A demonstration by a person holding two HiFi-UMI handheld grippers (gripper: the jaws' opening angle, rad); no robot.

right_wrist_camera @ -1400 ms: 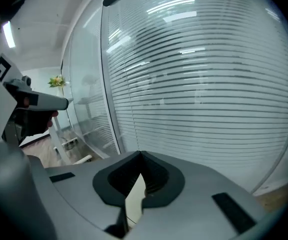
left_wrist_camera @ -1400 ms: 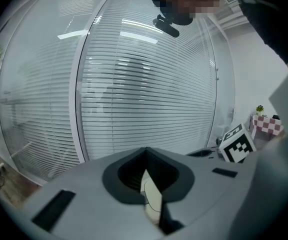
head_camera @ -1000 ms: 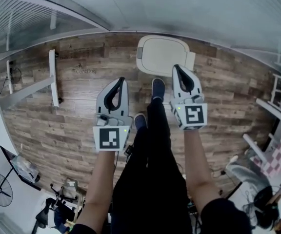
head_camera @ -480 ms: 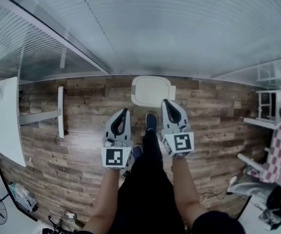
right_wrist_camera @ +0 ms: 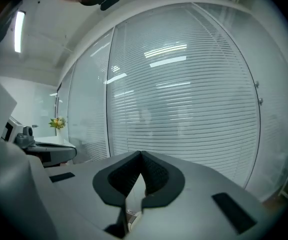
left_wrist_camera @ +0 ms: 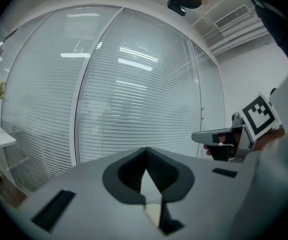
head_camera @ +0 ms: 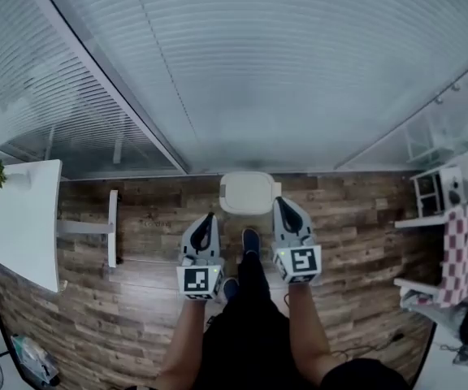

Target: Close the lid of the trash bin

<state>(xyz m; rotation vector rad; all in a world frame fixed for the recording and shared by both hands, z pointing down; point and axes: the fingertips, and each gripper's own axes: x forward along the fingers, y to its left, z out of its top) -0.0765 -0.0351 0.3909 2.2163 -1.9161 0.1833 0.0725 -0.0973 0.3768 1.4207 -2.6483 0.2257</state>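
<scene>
Grey left tongs [head_camera: 208, 216], grey right tongs [head_camera: 281, 202], black-and-white marker cubes [head_camera: 200, 280], black trousers [head_camera: 246, 331], dark shoes [head_camera: 250, 240]

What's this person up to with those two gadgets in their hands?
A person stands on the wooden floor, holding a two-jaw gripper in each hand. The white trash bin just ahead of their feet has its lid down. Neither the left gripper nor the right gripper touches it. Both are shut, empty, and pointing toward the blinds.
</scene>
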